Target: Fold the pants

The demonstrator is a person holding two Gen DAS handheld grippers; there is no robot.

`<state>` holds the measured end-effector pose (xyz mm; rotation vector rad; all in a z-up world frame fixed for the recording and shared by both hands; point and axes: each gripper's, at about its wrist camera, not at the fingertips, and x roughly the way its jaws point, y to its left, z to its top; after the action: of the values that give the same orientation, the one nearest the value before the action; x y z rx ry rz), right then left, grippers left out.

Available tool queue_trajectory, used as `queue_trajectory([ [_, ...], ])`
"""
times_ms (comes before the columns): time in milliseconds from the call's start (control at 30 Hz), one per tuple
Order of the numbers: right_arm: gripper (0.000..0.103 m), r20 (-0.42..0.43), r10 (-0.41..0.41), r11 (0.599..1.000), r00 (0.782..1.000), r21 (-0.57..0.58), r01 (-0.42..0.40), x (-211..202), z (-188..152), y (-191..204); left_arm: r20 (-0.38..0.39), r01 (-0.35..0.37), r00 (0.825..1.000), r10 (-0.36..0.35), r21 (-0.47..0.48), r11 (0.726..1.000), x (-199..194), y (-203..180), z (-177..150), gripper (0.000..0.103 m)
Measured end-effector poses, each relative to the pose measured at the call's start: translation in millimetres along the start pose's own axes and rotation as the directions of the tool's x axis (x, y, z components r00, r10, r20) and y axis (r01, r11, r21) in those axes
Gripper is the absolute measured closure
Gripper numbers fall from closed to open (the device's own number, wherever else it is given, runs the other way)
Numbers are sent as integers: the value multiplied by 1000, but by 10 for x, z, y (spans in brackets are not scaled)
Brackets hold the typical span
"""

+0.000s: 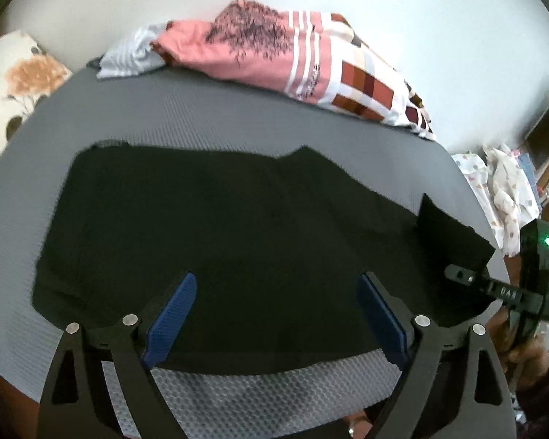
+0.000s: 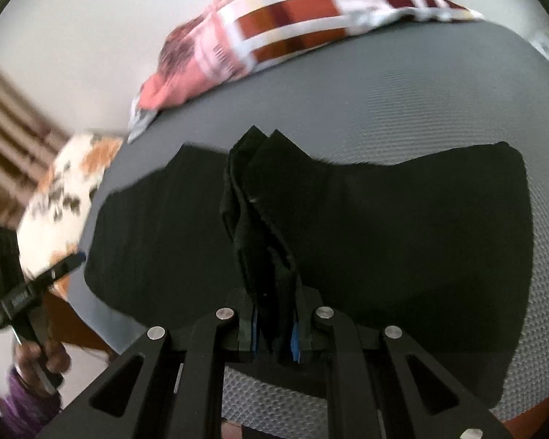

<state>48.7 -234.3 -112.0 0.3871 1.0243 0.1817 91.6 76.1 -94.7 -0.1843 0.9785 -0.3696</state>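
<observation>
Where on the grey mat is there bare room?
A bare strip of grey mat runs between the black pants and the pink patterned cloth at the back. The near half is covered by the pants.

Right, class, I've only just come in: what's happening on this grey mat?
A person is folding black pants spread on a grey mat with hand-held tongs. The right tongs are shut on a bunched end of the fabric, lifting it off the mat. The left tongs are open above the near edge, gripping nothing. A pink patterned cloth lies at the far side.
</observation>
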Motion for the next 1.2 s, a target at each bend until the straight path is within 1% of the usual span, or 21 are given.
queue_trajectory([
  [67,91,-7,-29,998,1000,-56,29,61,-55,130,-21,6,1000,-6,-4,1000,80,-11,-35,14],
  [267,90,-29,-40,991,999,-127,36,195,-125,342,-103,10,995,-11,-7,1000,281,-21,-123,14],
  [333,80,-35,-28,988,999,-154,22,222,-141,428,-114,14,993,-14,-5,1000,311,-36,-142,14],
  [367,75,-40,4,987,999,-163,-11,224,-150,474,-117,14,993,-15,-2,1000,324,-46,-146,14],
  [400,65,-44,56,986,997,-155,-62,200,-148,478,-122,12,992,-11,2,1000,331,-52,-144,14],
  [433,57,-49,141,981,989,-128,-147,158,-138,452,-125,9,992,-8,4,1000,329,-53,-138,14],
  [467,55,-43,272,959,961,-66,-274,81,-109,355,-122,9,992,-8,6,1000,314,-51,-127,14],
  [500,52,-20,360,933,933,-7,-360,24,-80,257,-113,10,994,-9,7,1000,288,-45,-117,14],
  [533,51,15,425,904,905,53,-425,-63,-36,109,-100,8,995,-7,6,1000,261,-36,-106,14],
  [567,51,59,461,879,886,108,-464,-170,16,-80,-90,6,996,-5,4,1000,240,-24,-94,14],
  [600,50,104,445,880,890,136,-456,-279,30,-248,-83,7,996,-7,-1,1000,224,-5,-82,14],
  [633,53,127,401,899,907,138,-417,-363,35,-352,-81,10,997,-11,-8,1000,219,13,-73,14],
  [667,57,132,332,930,934,119,-347,-447,35,-449,-80,14,997,-15,-14,1000,215,29,-71,14],
  [700,67,128,286,949,950,103,-299,-492,23,-509,-79,14,997,-15,-16,1000,216,39,-72,14],
  [733,73,119,248,961,962,97,-260,-514,3,-558,-80,10,997,-12,-16,1000,218,48,-74,14],
  [767,75,108,228,966,968,98,-239,-513,-24,-595,-80,7,997,-8,-13,1000,221,49,-73,14],
  [833,79,92,228,968,969,86,-236,-465,-67,-568,-54,-4,999,4,-3,1000,168,57,-61,14],
  [967,79,33,250,968,968,5,-251,-221,-56,-224,30,-11,999,12,-37,999,-88,214,16,14],
  [1067,79,2,247,966,969,-76,-246,-1,-25,56,107,-54,992,63,-89,995,-374,498,128,14],
  [1133,79,-53,256,960,965,-107,-260,180,-77,191,111,-90,989,102,-111,990,-493,731,209,14],
  [1200,79,-133,188,962,973,-175,-210,415,-133,324,110,-121,985,135,-125,985,-597,997,290,14],
])
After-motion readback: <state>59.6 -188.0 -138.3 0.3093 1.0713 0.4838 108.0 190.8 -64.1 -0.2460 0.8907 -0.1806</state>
